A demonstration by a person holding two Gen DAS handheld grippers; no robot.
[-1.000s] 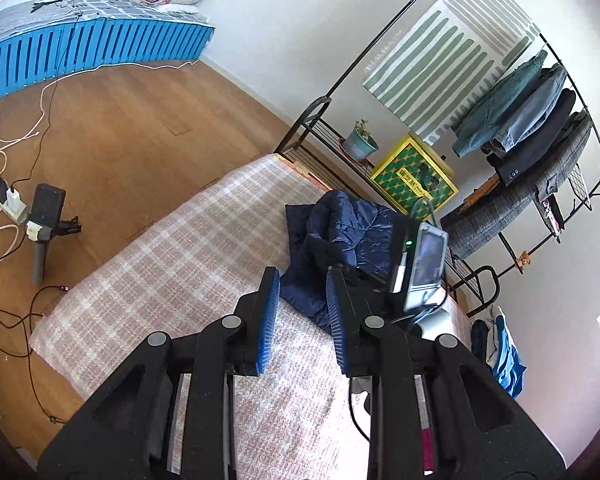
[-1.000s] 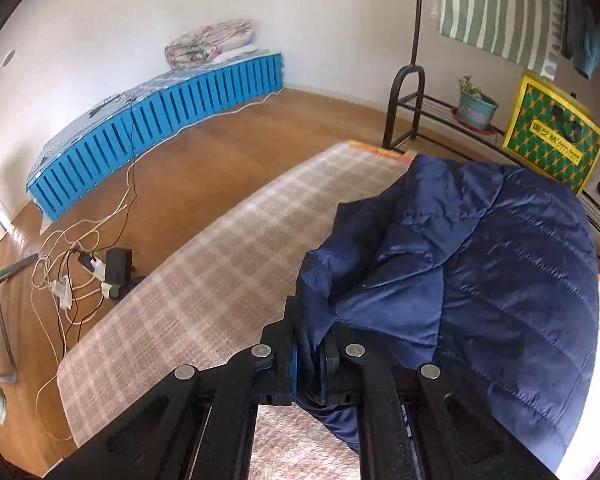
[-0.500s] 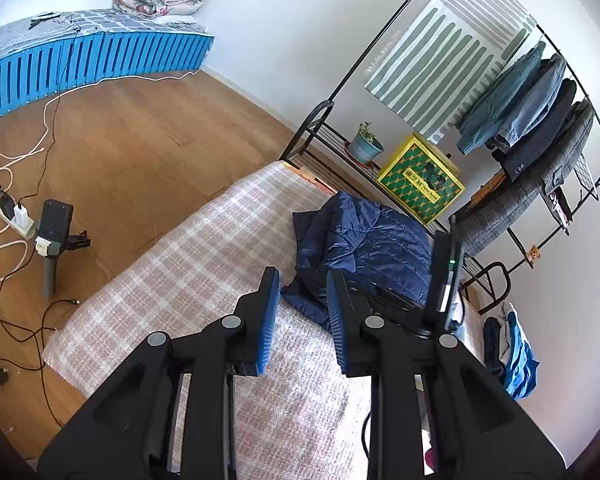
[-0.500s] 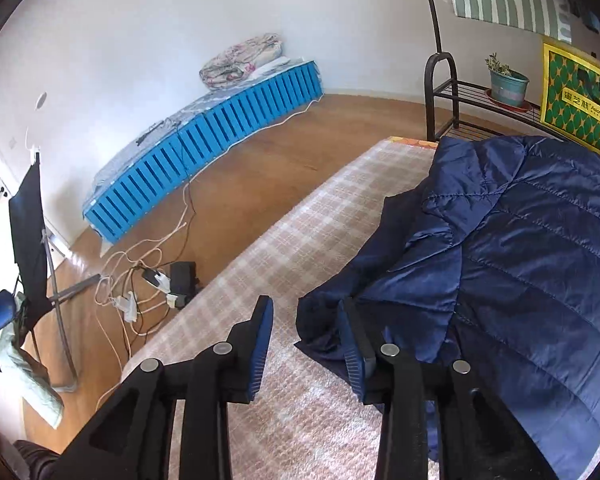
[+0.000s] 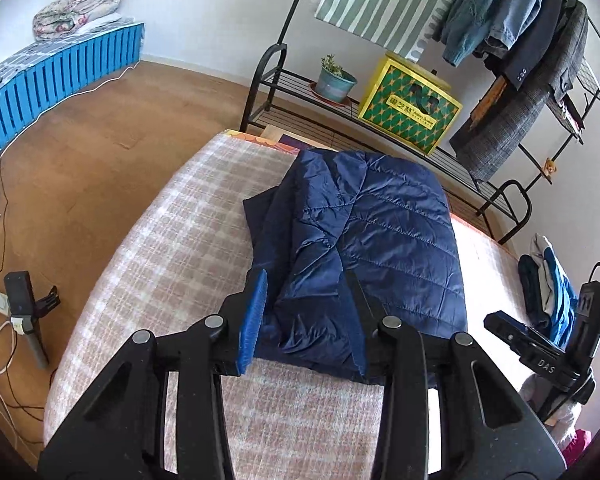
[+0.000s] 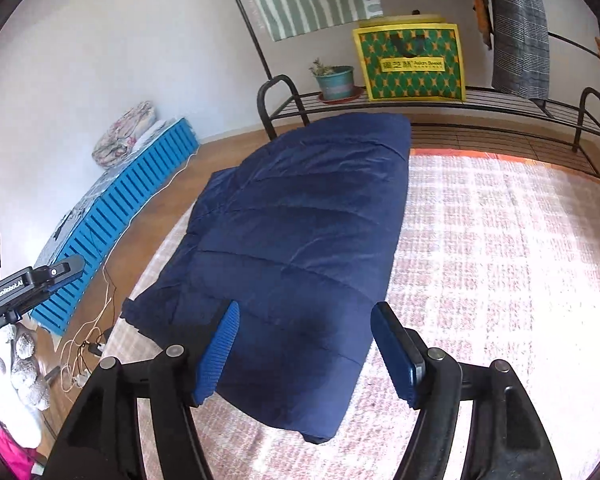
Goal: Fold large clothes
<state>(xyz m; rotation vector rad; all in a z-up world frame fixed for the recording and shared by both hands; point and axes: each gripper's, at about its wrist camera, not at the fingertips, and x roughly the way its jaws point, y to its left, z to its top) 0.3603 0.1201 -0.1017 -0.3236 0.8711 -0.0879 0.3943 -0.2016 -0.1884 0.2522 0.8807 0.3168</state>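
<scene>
A navy quilted jacket (image 5: 364, 248) lies folded into a long, roughly rectangular bundle on a bed covered with a pink and white checked blanket (image 5: 172, 248). In the left wrist view the jacket sits toward the far side of the bed, its far end close to the bed's edge, with a darker flap sticking out along its left side. The left gripper (image 5: 306, 312) hovers above the near end of the jacket with its blue-padded jaws spread wide apart, holding nothing. The right gripper (image 6: 306, 352) is also wide open and empty, its jaws framing the near end of the jacket from above; whether the pads touch the fabric cannot be told. In the right wrist view the jacket (image 6: 300, 248) runs lengthwise away from the camera, with bare blanket (image 6: 500, 248) brightly lit to its right. Part of the left gripper's body shows at the left edge of that view, and the right gripper's body shows at the right edge of the left view. Beyond the bed stands a black metal rack (image 5: 500, 184) holding a potted plant (image 5: 334, 80) and a yellow and green bag (image 5: 410, 106), with coats (image 5: 532, 40) hanging above. A blue slatted mattress (image 5: 52, 80) lies on the wooden floor (image 5: 80, 168) by the wall.
</scene>
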